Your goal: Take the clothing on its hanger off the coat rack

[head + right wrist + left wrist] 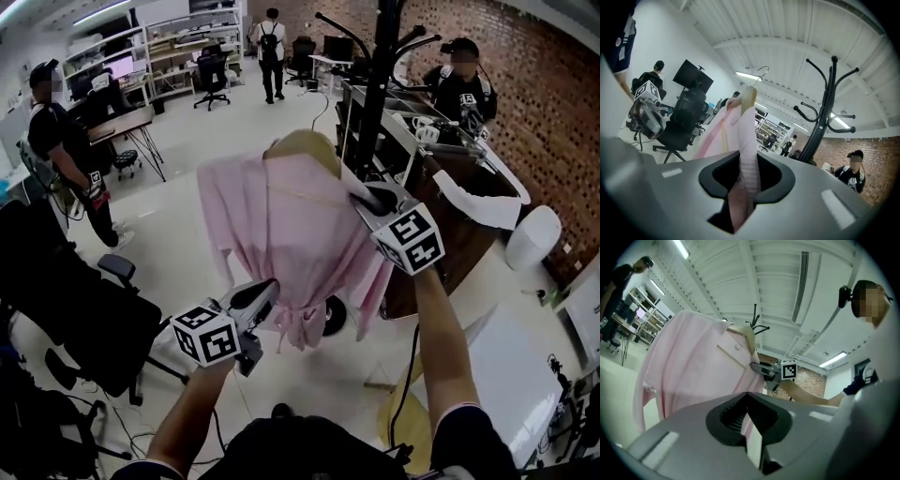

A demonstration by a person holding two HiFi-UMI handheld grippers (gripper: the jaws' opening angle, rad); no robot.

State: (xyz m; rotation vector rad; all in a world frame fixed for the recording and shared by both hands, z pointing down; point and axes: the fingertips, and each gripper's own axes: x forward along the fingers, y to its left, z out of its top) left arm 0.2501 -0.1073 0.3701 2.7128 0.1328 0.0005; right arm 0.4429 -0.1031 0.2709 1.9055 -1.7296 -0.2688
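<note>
- Head view: the pink shirt (281, 234) hangs on its wooden hanger (305, 145) in open air, to the left of the coat rack (380, 66) and nearer the person than it is. The right gripper (361, 199) is clamped on the shirt's shoulder nearest the rack. The left gripper (267, 291) pinches the lower hem, further from the rack. The hanger's long axis runs roughly level, with one end pointing toward the rack.
- Left gripper view: the left gripper (750, 423) has its jaws clenched on a strip of the pink shirt (693, 362), which rises above and ahead of them. The wooden hanger (743, 333) shows at the collar. The right gripper (761, 369) holds the shoulder just below it. The coat rack (757, 322) only peeks out behind the collar.
- Right gripper view: the right gripper (745, 183) grips the shirt's shoulder fabric over the hanger's arm. The wooden hanger (749, 98) runs straight ahead and up from the jaws. Its wire hook (761, 70) hangs on nothing and is well apart from the coat rack (825, 117), which stands to the right. So the lift-off looks done, and carrying the garment clear rests mainly on the right gripper, the one nearer the rack.
</note>
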